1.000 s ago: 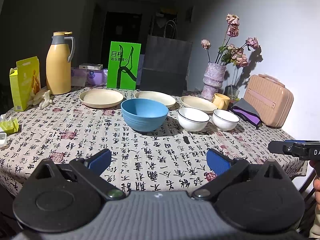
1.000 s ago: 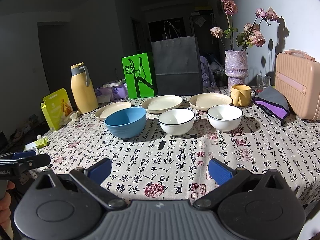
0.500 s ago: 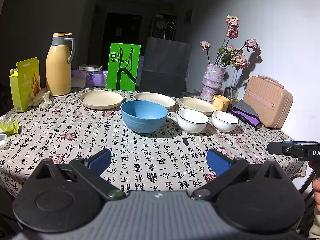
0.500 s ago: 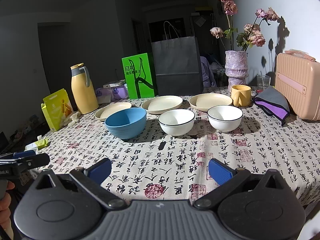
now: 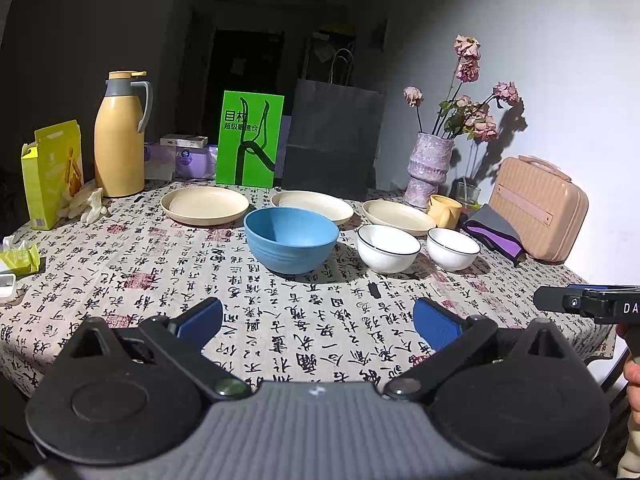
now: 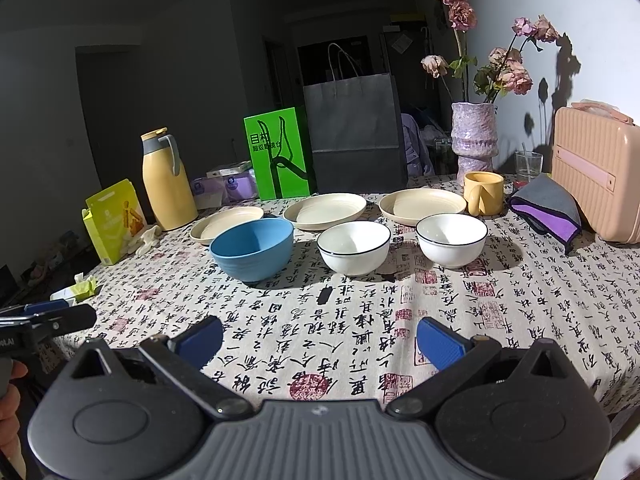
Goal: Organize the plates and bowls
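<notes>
Hovering over the near edge of the table (image 5: 120, 280), the left gripper (image 5: 318, 322) is gaping wide with nothing between its blue pads (image 5: 202, 316); the right gripper (image 6: 320, 338) is doing the same, spread wide and touching nothing. Each is showing at the edge of the other's view, with part of a hand (image 6: 8, 400) gripping it.

Compared with a second ago, almost nothing is changing: the left view is sitting very slightly farther back, the right view is matching, and no dish is shifting.

Three cream plates (image 5: 205, 205) are lying in a back row. In front of them the blue bowl (image 5: 291, 245) is standing left of two white bowls (image 5: 388, 248), all apart from one another and well ahead of both grippers. A patterned cloth is covering the table. A jug (image 5: 119, 134), a green card (image 5: 249, 144), a dark bag (image 5: 332, 140), a vase (image 5: 428, 168) of dried roses, a mug (image 6: 483, 193) and a pink case (image 6: 596, 168) are lining the far side in a dim room.
</notes>
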`<action>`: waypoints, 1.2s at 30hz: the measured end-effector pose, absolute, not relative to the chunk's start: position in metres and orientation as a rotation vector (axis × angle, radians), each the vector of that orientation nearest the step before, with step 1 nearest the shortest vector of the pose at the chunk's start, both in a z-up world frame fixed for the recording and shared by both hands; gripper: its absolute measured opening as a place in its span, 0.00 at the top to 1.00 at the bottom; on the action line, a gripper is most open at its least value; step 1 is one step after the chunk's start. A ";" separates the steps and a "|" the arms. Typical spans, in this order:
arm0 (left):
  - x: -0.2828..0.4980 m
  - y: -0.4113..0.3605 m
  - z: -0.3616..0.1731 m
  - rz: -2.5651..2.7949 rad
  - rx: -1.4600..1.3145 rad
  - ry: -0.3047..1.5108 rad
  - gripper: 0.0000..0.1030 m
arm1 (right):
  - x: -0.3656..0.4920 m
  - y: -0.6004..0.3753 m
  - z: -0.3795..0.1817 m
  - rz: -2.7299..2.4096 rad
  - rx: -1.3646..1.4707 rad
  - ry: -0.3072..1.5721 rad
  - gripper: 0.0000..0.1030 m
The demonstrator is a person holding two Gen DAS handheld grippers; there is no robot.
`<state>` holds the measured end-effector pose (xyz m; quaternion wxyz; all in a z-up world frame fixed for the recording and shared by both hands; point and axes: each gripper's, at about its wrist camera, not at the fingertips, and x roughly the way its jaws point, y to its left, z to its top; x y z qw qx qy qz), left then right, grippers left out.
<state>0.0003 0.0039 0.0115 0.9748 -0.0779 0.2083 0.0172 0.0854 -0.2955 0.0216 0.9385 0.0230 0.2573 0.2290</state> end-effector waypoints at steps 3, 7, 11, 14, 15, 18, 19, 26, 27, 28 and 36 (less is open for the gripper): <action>0.003 0.004 0.014 0.039 -0.148 0.415 0.00 | 0.089 -0.292 0.023 0.475 0.046 0.519 0.00; 0.008 0.007 0.018 0.046 -0.146 0.412 0.00 | 0.095 -0.286 0.025 0.486 0.041 0.518 0.00; 0.012 0.012 0.020 0.057 -0.148 0.411 0.00 | 0.103 -0.277 0.028 0.500 0.028 0.514 0.00; 0.017 0.017 0.022 0.066 -0.152 0.415 0.00 | 0.110 -0.270 0.030 0.510 0.021 0.514 0.00; 0.019 0.018 0.023 0.068 -0.155 0.416 0.00 | 0.111 -0.268 0.030 0.512 0.020 0.514 0.00; 0.027 0.022 0.026 0.071 -0.162 0.421 0.00 | 0.120 -0.261 0.030 0.525 0.016 0.517 0.00; 0.030 0.024 0.027 0.072 -0.163 0.421 0.00 | 0.123 -0.258 0.031 0.528 0.014 0.519 0.00; 0.049 0.033 0.033 0.077 -0.169 0.432 0.00 | 0.147 -0.241 0.035 0.550 0.008 0.532 0.00; 0.053 0.034 0.034 0.078 -0.168 0.432 0.00 | 0.150 -0.239 0.037 0.553 0.009 0.533 0.00; 0.056 0.036 0.035 0.080 -0.165 0.432 0.00 | 0.154 -0.237 0.038 0.556 0.012 0.533 0.00; 0.081 0.056 0.043 0.102 -0.186 0.432 0.00 | 0.185 -0.221 0.044 0.572 0.024 0.534 0.00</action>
